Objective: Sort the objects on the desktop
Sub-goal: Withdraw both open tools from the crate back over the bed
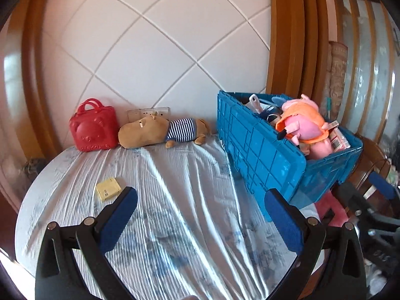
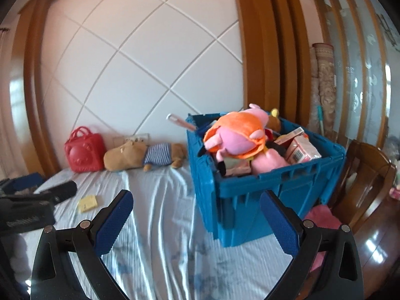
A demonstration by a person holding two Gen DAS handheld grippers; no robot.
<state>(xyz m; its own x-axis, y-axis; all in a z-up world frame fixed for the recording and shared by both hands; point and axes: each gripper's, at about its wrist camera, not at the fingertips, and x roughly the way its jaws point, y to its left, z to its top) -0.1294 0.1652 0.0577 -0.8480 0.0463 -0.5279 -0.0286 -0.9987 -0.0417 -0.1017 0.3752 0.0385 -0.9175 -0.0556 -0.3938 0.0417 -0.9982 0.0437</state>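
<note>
Both jaws stand wide and empty: the left hand-held gripper (image 1: 200, 212) and the right hand-held gripper (image 2: 196, 215) hover over the wrinkled sheet (image 1: 175, 187). A yellow pad (image 1: 108, 189) lies at ten o'clock; the blue crate (image 2: 250, 200), heaped with a pink plush (image 2: 237, 137), stands at two o'clock. A capybara plush (image 1: 160, 132) and red bag (image 1: 93, 127) sit at twelve.

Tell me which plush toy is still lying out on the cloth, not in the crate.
The brown plush in the striped shirt, lying on its side by the wall beside the red bag. The pink and orange plush sits piled in the blue crate.
</note>
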